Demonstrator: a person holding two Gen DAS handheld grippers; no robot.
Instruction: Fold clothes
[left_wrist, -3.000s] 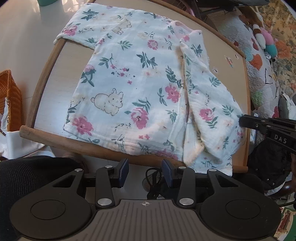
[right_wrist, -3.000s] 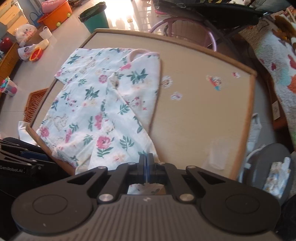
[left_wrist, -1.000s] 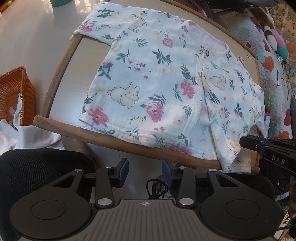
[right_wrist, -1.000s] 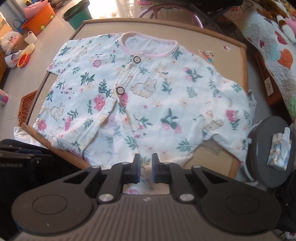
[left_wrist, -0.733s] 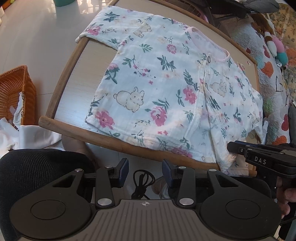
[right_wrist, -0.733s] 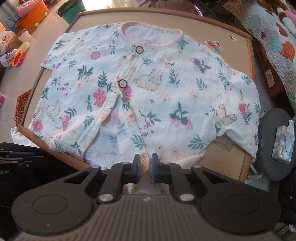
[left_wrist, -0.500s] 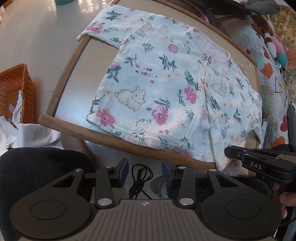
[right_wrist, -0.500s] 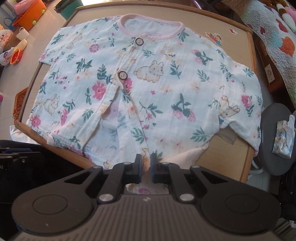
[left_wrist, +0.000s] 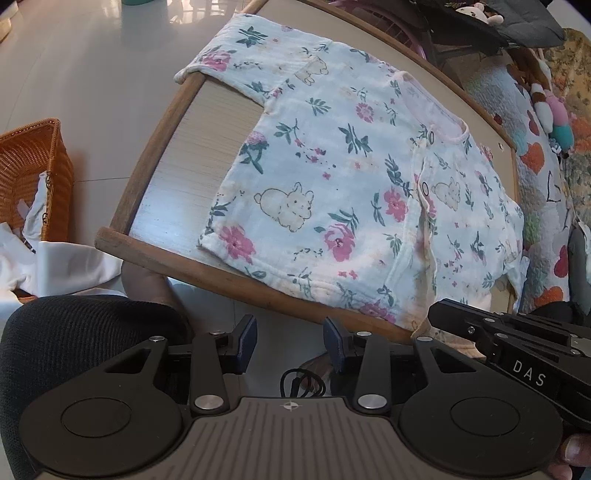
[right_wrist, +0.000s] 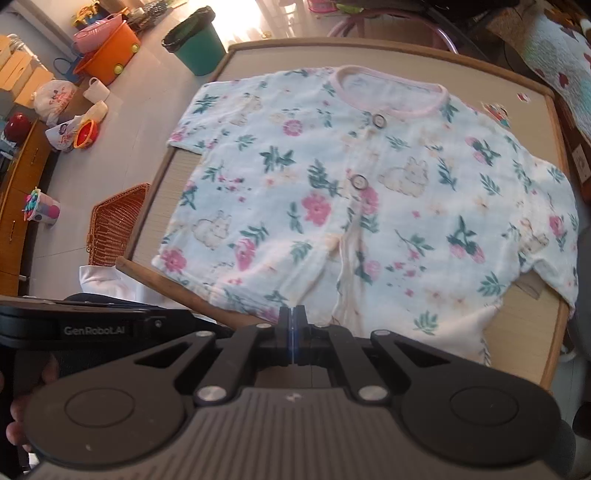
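A child's floral button-front shirt (right_wrist: 369, 206) lies spread flat, front up, across a low wooden-rimmed table (right_wrist: 550, 325), filling most of the right wrist view. It is pale blue-white with pink flowers, green leaves and small rabbits, has a pink neckline at the top of the frame and two buttons down the centre; below the second button the front opens slightly. Its hem lies along the table's near edge, with a fold of cloth hanging over it at lower centre.

The right gripper (right_wrist: 292, 332) sits at bottom centre of its own view, its jaws having just closed until the blue pads are pressed together (no cloth is visibly caught between them, though the hem lies just behind the tips). In the left wrist view it shows at lower right, just at the hem.

The left gripper (left_wrist: 289, 341) is at bottom centre of the left wrist view, fingers spread apart with nothing between them, off the table's near edge and clear of the shirt (left_wrist: 354, 206).

An orange wicker basket (left_wrist: 33, 173) holding white cloth stands on the floor at the left, and a green bin (right_wrist: 194, 42) is at upper left of the right wrist view
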